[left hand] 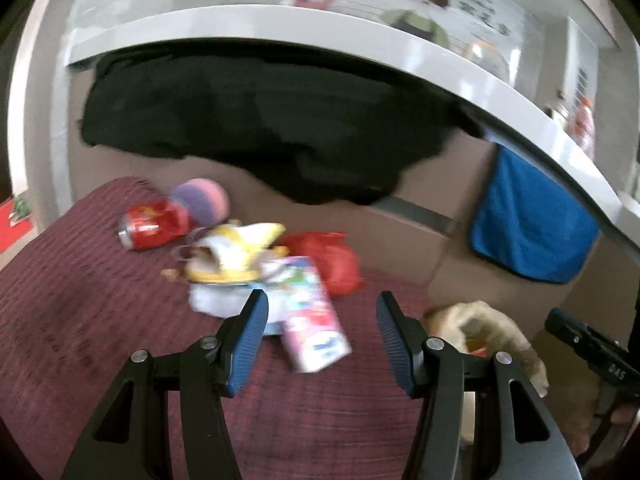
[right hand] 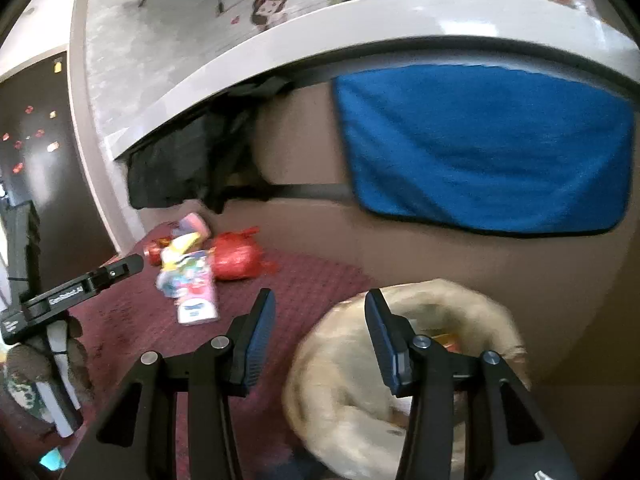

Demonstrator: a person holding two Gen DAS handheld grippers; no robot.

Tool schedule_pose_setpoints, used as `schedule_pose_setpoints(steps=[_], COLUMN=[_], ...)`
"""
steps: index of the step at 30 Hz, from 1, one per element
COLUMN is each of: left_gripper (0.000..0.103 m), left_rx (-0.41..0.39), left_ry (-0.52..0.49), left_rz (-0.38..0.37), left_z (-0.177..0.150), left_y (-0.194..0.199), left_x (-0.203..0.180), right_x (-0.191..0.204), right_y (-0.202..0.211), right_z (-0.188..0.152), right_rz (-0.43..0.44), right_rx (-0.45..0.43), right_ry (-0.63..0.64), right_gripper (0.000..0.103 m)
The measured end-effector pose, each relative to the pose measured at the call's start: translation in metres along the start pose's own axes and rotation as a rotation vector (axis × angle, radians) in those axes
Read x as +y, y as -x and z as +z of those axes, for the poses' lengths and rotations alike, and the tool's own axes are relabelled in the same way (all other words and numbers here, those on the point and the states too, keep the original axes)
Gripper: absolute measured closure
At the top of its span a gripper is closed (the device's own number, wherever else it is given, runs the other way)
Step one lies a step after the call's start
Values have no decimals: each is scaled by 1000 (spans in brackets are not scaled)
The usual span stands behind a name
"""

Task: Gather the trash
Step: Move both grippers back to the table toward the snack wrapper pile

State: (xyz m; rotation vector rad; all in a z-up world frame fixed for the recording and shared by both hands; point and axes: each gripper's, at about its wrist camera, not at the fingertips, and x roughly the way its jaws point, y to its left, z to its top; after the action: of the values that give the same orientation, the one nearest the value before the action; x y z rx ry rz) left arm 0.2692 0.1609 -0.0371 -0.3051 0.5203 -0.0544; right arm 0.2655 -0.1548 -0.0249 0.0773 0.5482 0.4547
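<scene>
Both tools are standing with jaws spread, nothing between the pads. The left gripper (left hand: 322,316) is hovering over the maroon mat (left hand: 80,320), the pink carton (left hand: 316,320) lying just ahead of its fingers, with the yellow wrapper (left hand: 240,248), red can (left hand: 154,224) and red bag (left hand: 336,260) (all blurred) beyond. The right gripper (right hand: 320,312) is pointing at the tan bag (right hand: 360,380), directly below its right finger.
</scene>
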Motion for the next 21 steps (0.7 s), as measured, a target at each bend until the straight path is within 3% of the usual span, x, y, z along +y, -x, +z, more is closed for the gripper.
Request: schedule_pose_setpoints(steps=[5,16,21], left_gripper=[46,46,46], left_rx=[18,98,104], left_ry=[24,46,90], left_rz=[-11,19,-15], left_z=[6,2,-1], left_y=[-12,-26,-17], left_x=[45,104,119], right_x=[40,115,139], right_y=[-34,-129,-175], right_z=[3,1,1], right_rz=[40,191,207], right_rx=[41,197,230], right_ry=[46,164,199], right_gripper=[59,59,59])
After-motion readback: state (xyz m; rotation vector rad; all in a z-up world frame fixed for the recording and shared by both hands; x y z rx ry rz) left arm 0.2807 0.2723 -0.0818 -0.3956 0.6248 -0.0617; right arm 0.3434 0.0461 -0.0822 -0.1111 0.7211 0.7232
